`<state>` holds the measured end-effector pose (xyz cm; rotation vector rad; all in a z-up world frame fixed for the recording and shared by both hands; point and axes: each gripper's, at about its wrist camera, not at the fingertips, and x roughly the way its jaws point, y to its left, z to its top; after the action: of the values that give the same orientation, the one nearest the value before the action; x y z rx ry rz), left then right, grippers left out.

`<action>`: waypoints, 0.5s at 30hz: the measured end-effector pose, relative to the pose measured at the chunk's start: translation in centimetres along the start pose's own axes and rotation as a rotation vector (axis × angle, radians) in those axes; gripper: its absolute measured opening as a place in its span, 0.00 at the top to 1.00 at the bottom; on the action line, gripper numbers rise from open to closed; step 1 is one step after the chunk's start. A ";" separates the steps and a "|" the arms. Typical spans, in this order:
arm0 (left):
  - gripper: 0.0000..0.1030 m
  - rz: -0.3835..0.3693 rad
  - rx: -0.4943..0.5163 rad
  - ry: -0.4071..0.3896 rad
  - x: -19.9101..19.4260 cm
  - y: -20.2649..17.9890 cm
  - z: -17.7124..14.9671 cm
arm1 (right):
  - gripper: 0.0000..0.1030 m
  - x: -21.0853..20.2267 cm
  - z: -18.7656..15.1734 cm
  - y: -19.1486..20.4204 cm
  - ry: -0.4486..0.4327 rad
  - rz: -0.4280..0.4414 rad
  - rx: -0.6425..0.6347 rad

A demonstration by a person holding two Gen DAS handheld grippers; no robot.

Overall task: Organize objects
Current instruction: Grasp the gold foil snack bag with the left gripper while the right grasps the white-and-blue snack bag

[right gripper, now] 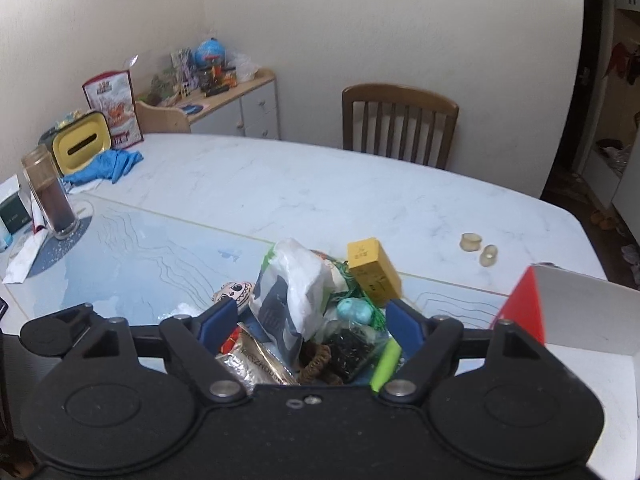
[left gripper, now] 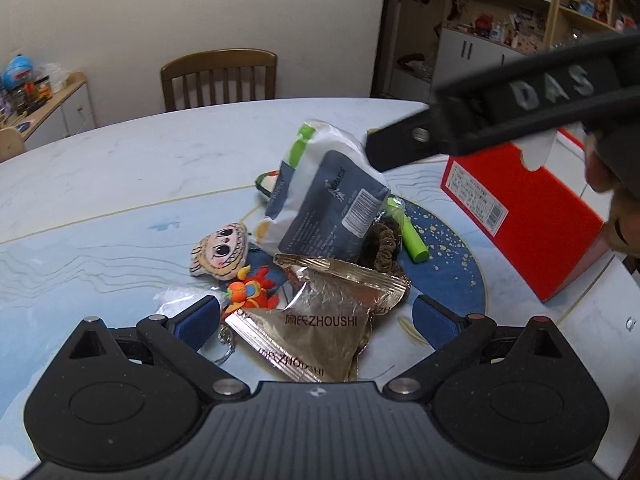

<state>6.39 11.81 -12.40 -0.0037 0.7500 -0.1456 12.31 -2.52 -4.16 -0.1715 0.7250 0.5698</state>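
Left tongs [left gripper: 316,322] spread astride the gold foil packet [left gripper: 320,320] (no contact); right tongs [right gripper: 310,326] spread over the desk [right gripper: 320,184] pile

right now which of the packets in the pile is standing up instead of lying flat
The white and navy packet, propped upright in the middle of the pile. The gold foil packets lie flat on the table in front of it.

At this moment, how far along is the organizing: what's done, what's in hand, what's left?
Done: nothing visibly; what shows of the red box holds nothing. In hand: nothing; left gripper and right gripper are open over the pile. Left: the gold snack packet, tissue pack, doll keychain, green tube and yellow box.
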 end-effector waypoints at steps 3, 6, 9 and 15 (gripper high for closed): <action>0.00 -0.022 0.025 0.003 0.8 -0.2 0.0 | 0.25 1.1 0.4 -0.1 0.018 0.004 0.012; 0.01 -0.025 0.047 -0.001 1.5 -0.5 -0.1 | 0.30 2.4 0.8 -0.2 0.040 -0.003 0.017; 0.01 -0.029 0.061 -0.002 2.1 -0.6 0.0 | 0.32 3.3 0.9 0.2 0.056 -0.002 0.000; 0.07 -0.048 0.094 0.012 3.0 -0.6 0.3 | 0.35 5.1 1.2 0.9 0.077 -0.019 -0.012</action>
<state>8.65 10.82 -14.17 0.0685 0.7543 -0.2267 15.56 0.79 -6.65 -0.2125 0.7944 0.5514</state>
